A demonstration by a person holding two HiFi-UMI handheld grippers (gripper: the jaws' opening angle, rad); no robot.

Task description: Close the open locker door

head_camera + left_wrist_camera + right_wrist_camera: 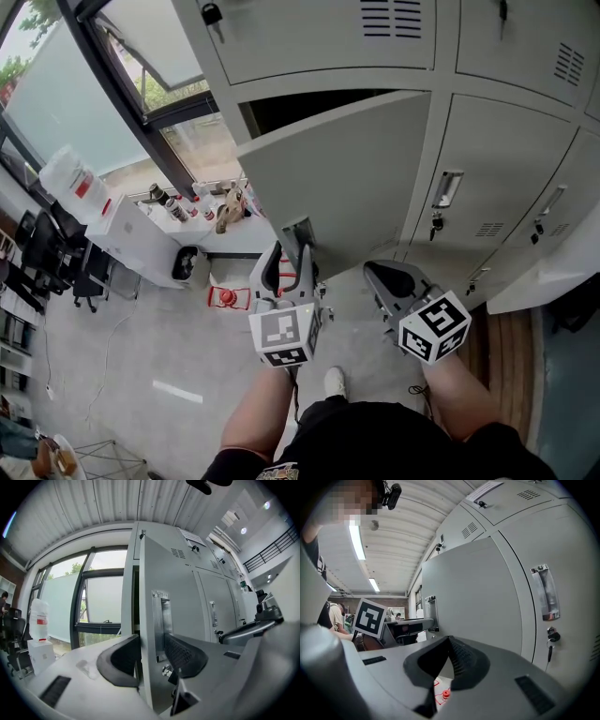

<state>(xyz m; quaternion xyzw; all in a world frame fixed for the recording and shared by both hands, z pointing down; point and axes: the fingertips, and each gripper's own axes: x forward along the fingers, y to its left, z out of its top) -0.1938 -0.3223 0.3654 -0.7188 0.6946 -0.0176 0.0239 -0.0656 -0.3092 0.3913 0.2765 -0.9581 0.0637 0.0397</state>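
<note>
The open grey locker door [347, 178] swings out leftward from its dark compartment [309, 105] in the locker wall. My left gripper [298, 246] sits at the door's free edge by the recessed handle plate [161, 616]. In the left gripper view the door [146, 620] stands between the jaws of that gripper [151, 641]: the left pad lies against the inner side, and a small gap with the key shows before the right pad. My right gripper [380, 274] hangs below the door's lower right, its tips [449, 641] meeting on nothing, facing the door's outer face [473, 602].
Closed locker doors with handles and keys [447, 189] fill the wall to the right. At the left are tall windows [112, 84], a white counter with bottles [187, 206], a black bin [186, 264] and a red object on the floor [225, 297]. My shoe [334, 381] is below.
</note>
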